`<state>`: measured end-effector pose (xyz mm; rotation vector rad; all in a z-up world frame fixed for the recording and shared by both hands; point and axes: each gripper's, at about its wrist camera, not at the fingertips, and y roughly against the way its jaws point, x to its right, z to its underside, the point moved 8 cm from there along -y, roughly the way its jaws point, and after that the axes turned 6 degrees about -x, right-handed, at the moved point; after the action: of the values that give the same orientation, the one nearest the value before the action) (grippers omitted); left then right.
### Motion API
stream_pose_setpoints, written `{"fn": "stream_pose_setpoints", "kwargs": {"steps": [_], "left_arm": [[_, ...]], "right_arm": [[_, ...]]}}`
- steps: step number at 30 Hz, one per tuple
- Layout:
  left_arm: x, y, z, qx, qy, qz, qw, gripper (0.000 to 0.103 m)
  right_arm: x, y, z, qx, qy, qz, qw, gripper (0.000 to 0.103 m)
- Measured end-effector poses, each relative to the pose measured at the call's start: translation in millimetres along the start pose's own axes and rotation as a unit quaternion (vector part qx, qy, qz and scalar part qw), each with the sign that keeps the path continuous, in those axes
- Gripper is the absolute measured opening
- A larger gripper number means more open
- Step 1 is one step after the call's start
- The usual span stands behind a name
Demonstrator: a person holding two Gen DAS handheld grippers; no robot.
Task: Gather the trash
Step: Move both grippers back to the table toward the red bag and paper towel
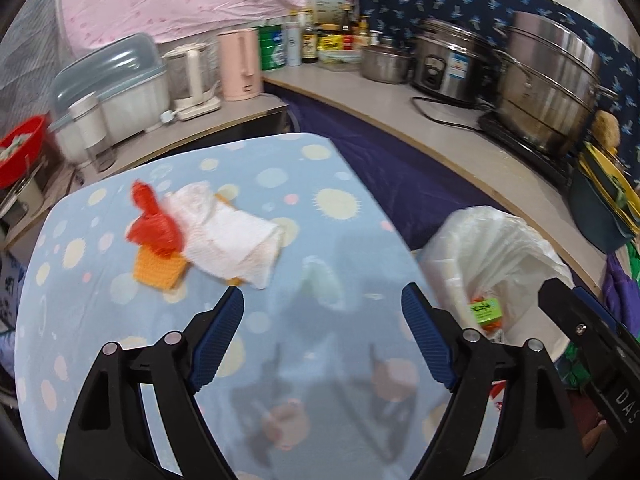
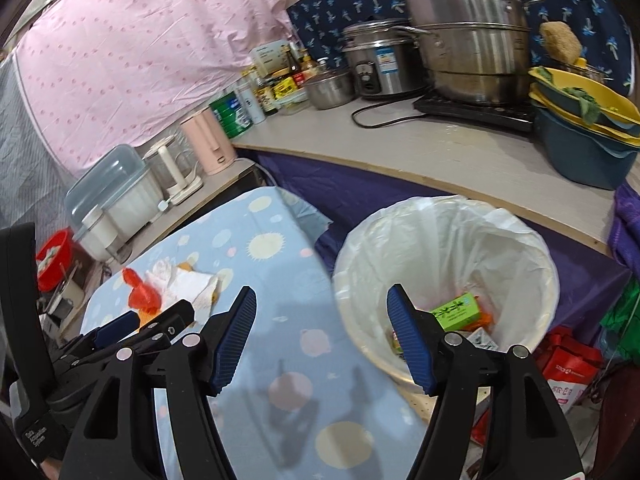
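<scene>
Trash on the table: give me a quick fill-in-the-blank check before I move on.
1. The white paper towel lies on the ____ tablecloth.
2. The crumpled plastic bag beside it is ____.
3. The green box lies inside the lined ____.
4. Both tools hold ____.

Missing words: blue; red; bin; nothing

Both views are evenly and fairly brightly lit, seemingly from overhead. Soft double shadows fall on the blue dotted cloth (image 1: 328, 240) at lower centre. Motion blur smears the whole scene. Fisheye curvature bends the counter edge, and dark vignetting fills the corners.
</scene>
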<state>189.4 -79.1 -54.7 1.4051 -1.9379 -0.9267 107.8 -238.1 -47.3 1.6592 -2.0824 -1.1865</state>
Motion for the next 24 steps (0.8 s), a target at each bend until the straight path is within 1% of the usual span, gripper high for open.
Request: {"fn": "stream_pose_setpoints", "kwargs": {"steps": [6, 11, 15, 20, 24], "left_arm": [[-64, -10, 4, -0.010, 0.058, -0.032, 0.9978, 0.081], [-116, -19, 4, -0.014, 0.096, -0.058, 0.9936, 0.083], [-152, -27, 1, -0.016, 0.129, -0.073, 0.9889, 0.086], [-182, -43, -8, -0.021, 0.150, -0.081, 0.9851, 0.087], [-197, -59, -20, -0.023, 0.157, -0.083, 0.9838, 0.087]], "right_arm": [[-39, -29, 8, -0.025, 0.031, -0.020, 0.999, 0.066], [-76, -56, 12, -0.043, 0.054, -0.037, 0.997, 0.066], [-106, -83, 14, -0.059, 0.074, -0.048, 0.994, 0.066], [-138, -119, 15, -0.078, 0.091, -0.061, 0.991, 0.066], [-158, -149, 12, -0.089, 0.099, -0.065, 0.989, 0.066]]}}
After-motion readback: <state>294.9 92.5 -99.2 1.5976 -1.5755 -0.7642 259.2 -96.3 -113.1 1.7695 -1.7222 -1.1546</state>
